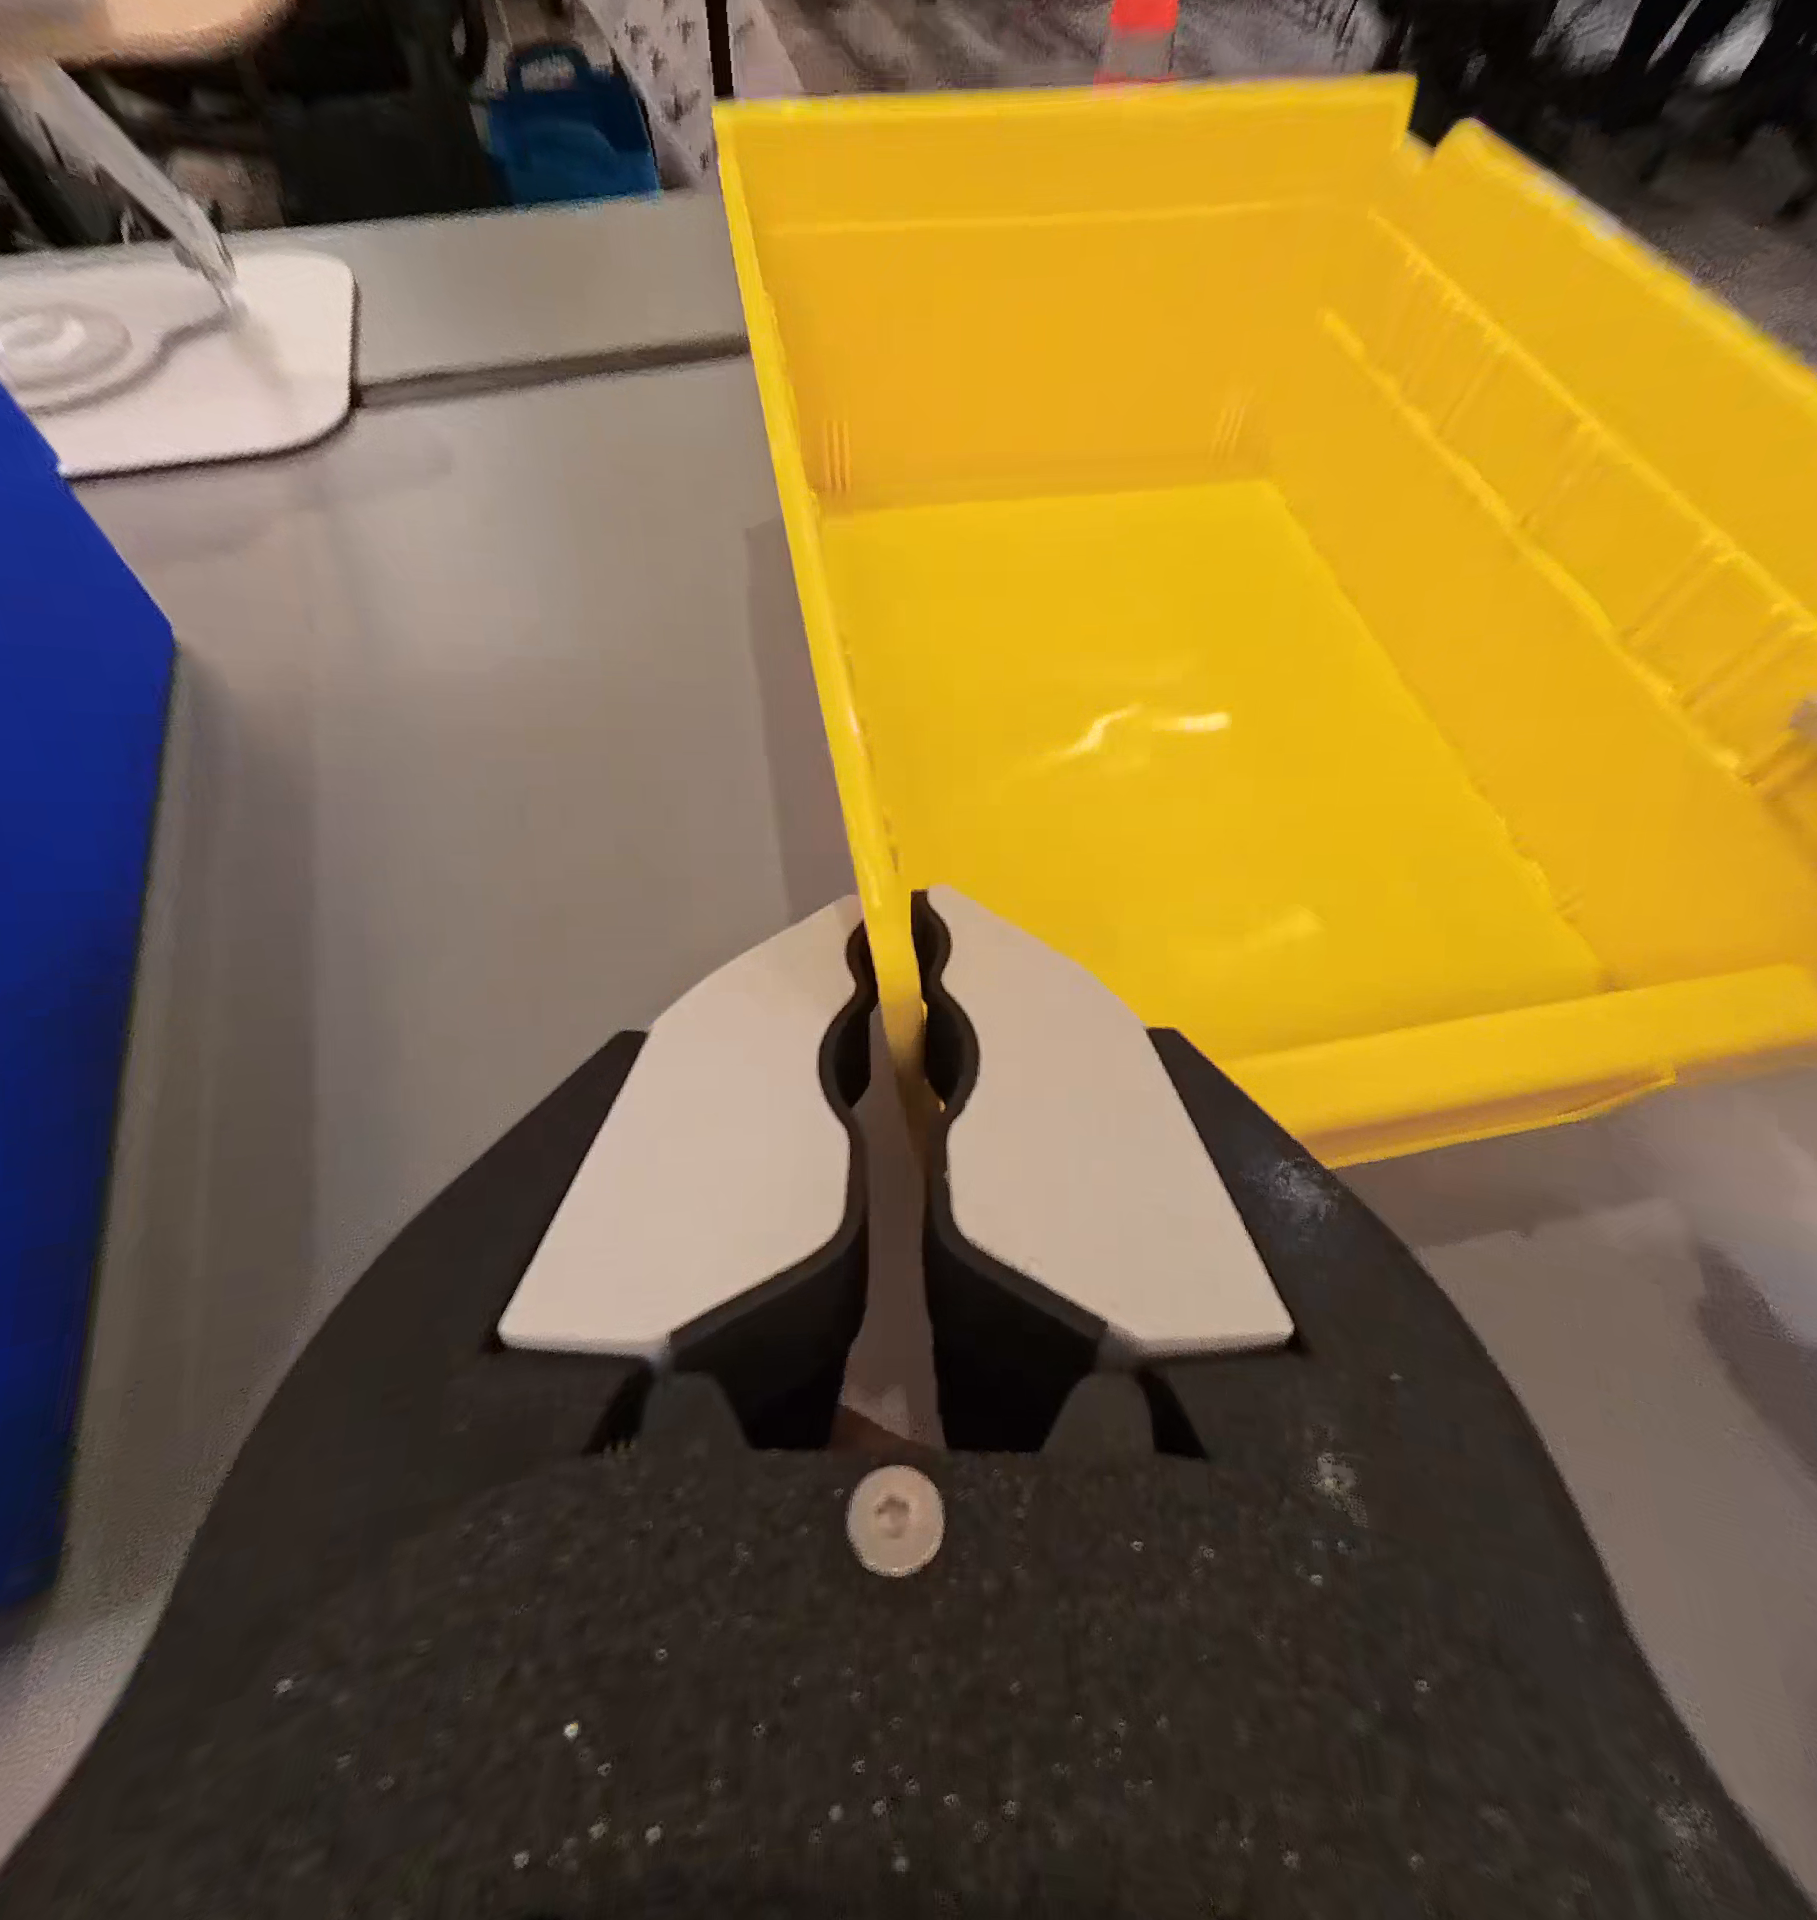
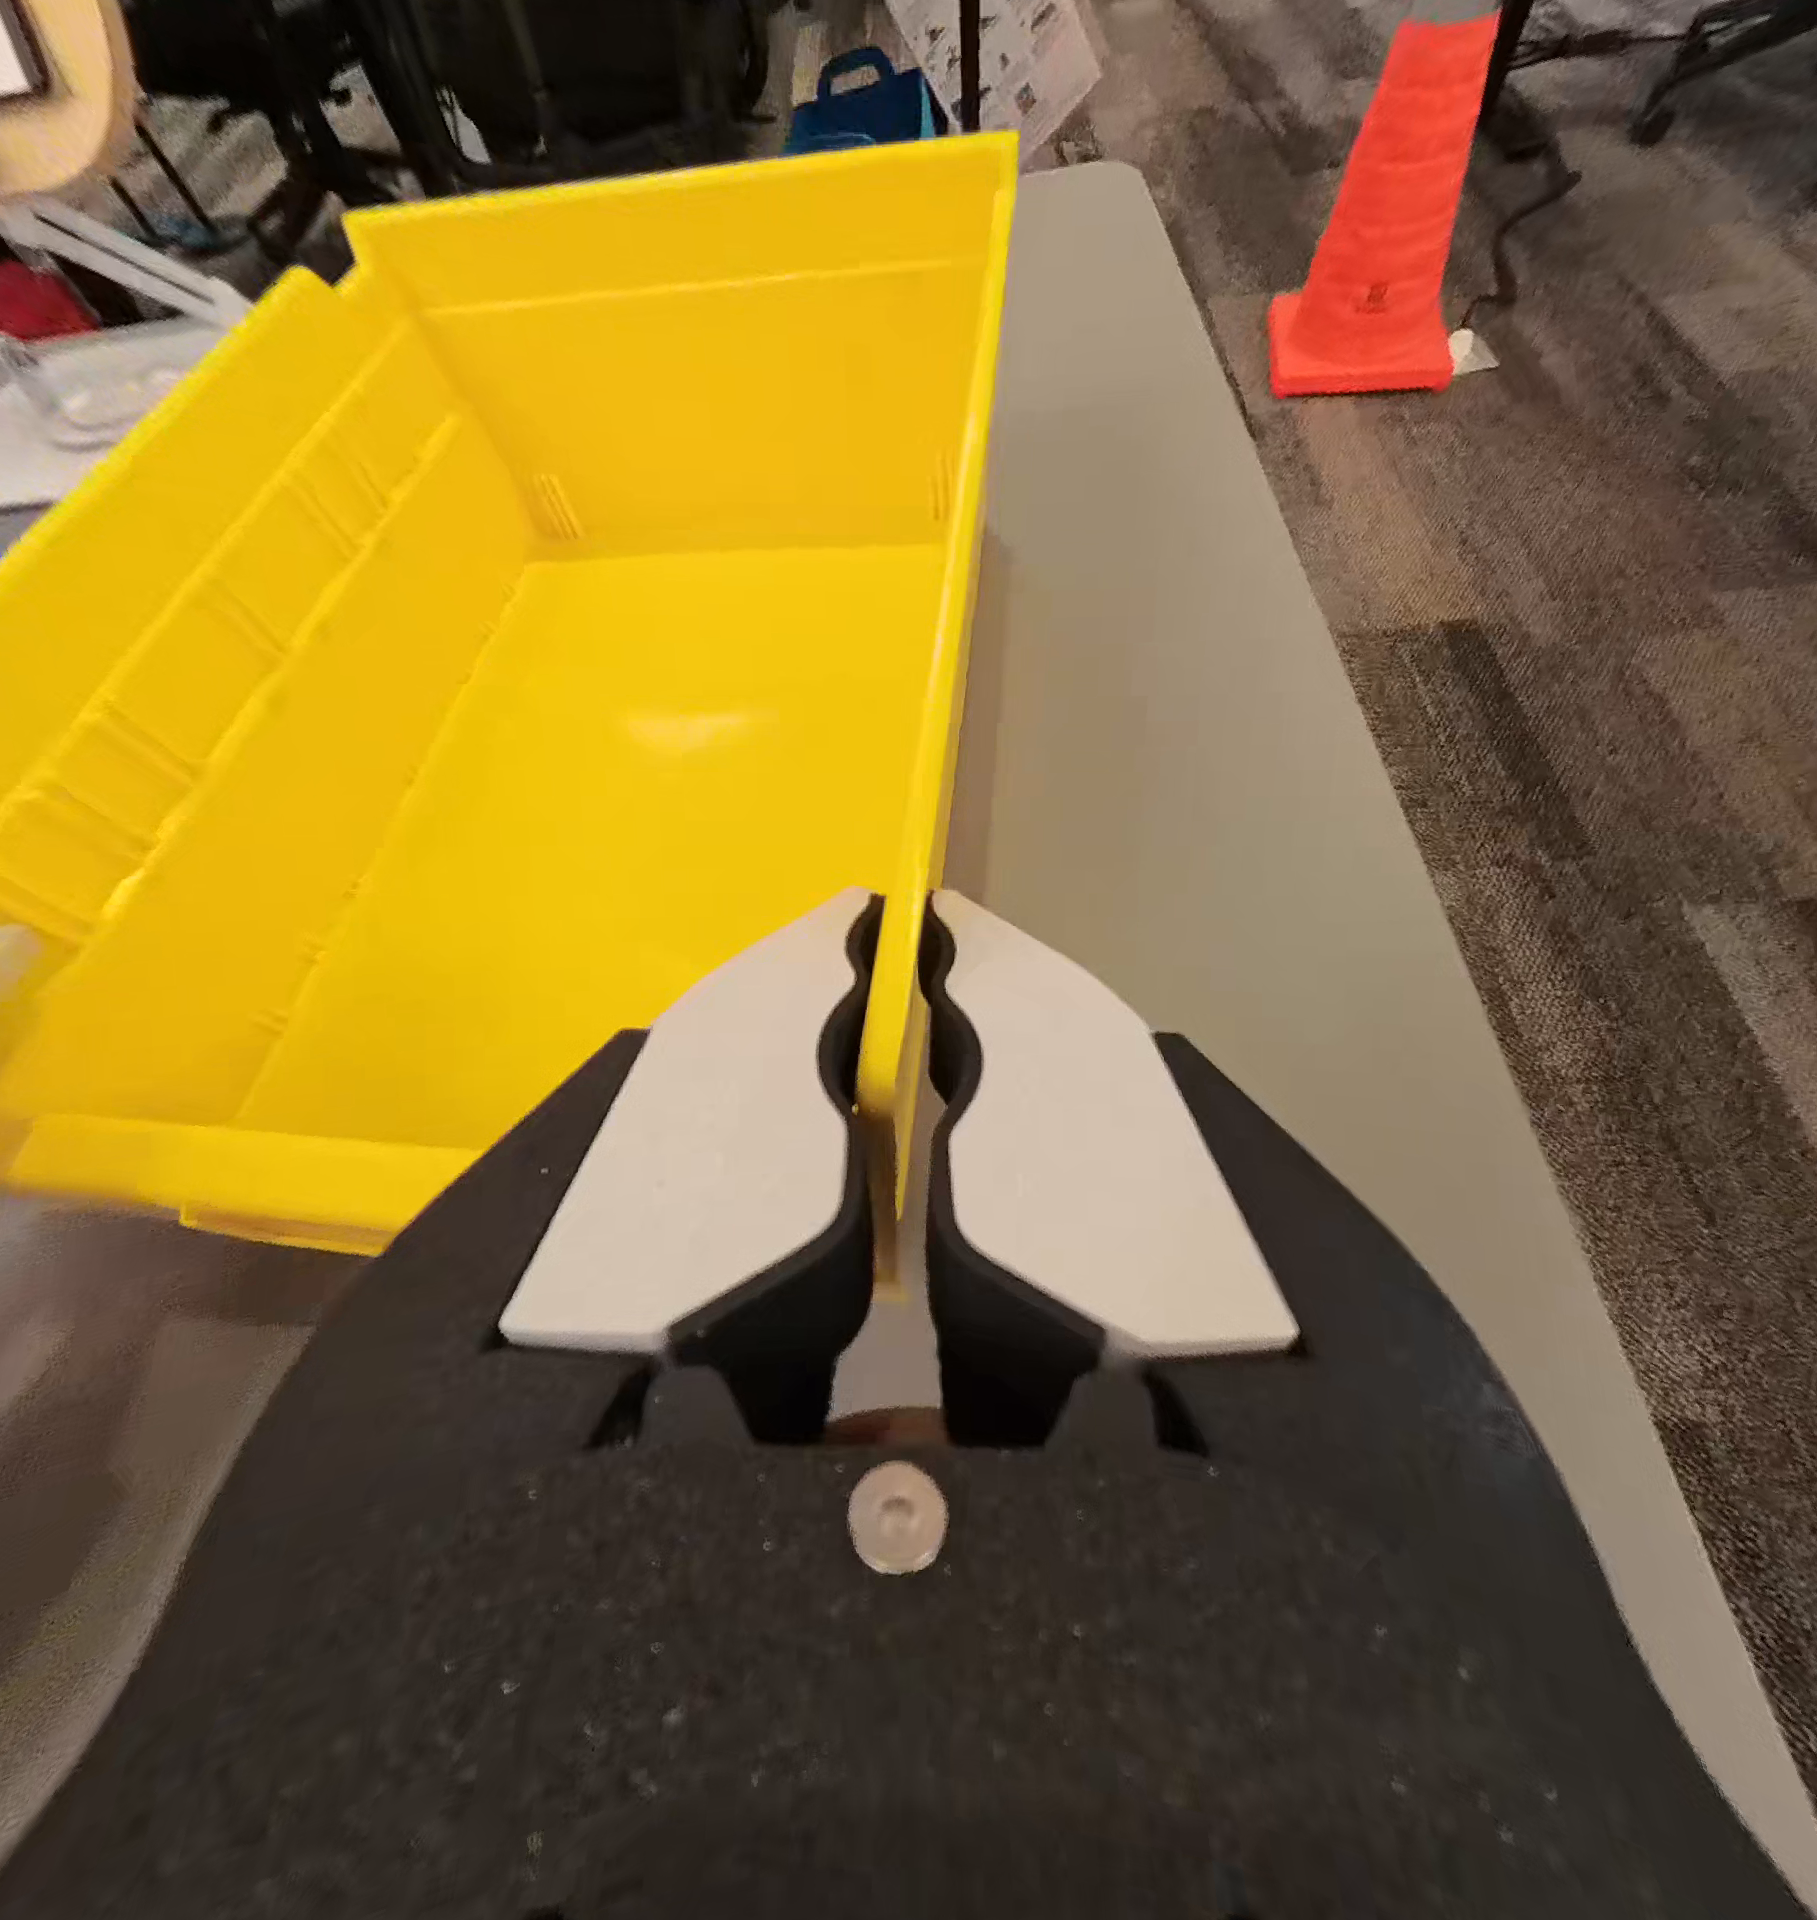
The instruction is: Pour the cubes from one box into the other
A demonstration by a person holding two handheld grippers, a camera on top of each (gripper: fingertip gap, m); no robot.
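Yellow box [image 1: 1143, 727] hangs between the two claws, each pinching one of its long side walls near the low front lip, and its floor shows bare in both views: no cubes inside. The left claw [image 1: 893, 935] is closed down to a narrow slit on the left wall, the plastic sandwiched between its pale pads; the right claw [image 2: 899, 935] is closed the same way on the right wall. The box looks slightly lifted or tilted above the grey surface [image 1: 468, 727], though how far off it sits I cannot tell.

Judging by the empty interior, the pour looks finished, or else this is the receiving box being moved. Either way, handling it well means keeping both grips equally firm and moving the two sides together, since a thin wall held at one end can twist or slip out if one side leads. Set it down level, front lip last, before loosening either claw.

Only the left wrist view shows the blue box [image 1: 42, 935] standing just to the left, plus a white stand base [image 1: 208, 353] farther back. Only the right wrist view shows the surface's right edge, the carpeted floor [image 2: 1610, 831] and an orange cone [image 2: 1392, 218] beyond it.
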